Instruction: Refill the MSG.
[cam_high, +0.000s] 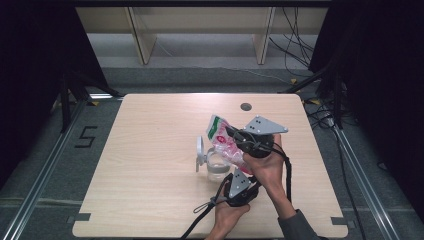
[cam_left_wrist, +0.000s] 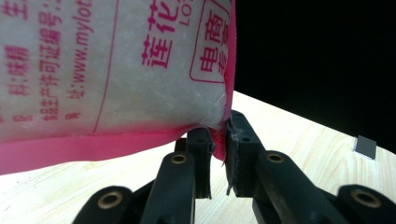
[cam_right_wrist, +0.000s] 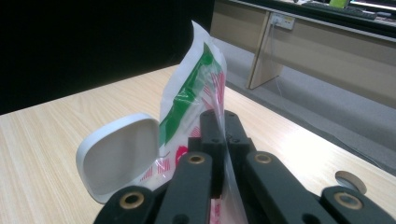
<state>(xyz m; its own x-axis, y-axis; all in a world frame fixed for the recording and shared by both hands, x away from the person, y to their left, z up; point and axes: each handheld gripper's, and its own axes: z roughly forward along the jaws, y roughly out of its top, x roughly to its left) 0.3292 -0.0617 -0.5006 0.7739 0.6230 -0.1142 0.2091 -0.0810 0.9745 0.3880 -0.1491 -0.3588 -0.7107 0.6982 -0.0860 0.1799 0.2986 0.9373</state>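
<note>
Two grippers held one bag (cam_high: 223, 140) of white grains above the clear jar (cam_high: 216, 167) near the middle of the table (cam_high: 150, 165); the right gripper (cam_high: 233, 133) was clamped tight on the thin plastic at the bag's upper part, and the left gripper (cam_left_wrist: 219, 135) pinched the pink bottom corner between nearly closed jaws. The jar's white lid (cam_right_wrist: 119, 156) stood flipped open just beside the bag; I judged that a slip at that small corner hold could swing the bag sideways, knock the jar, or spill grains onto the wood instead of into the mouth.
</note>
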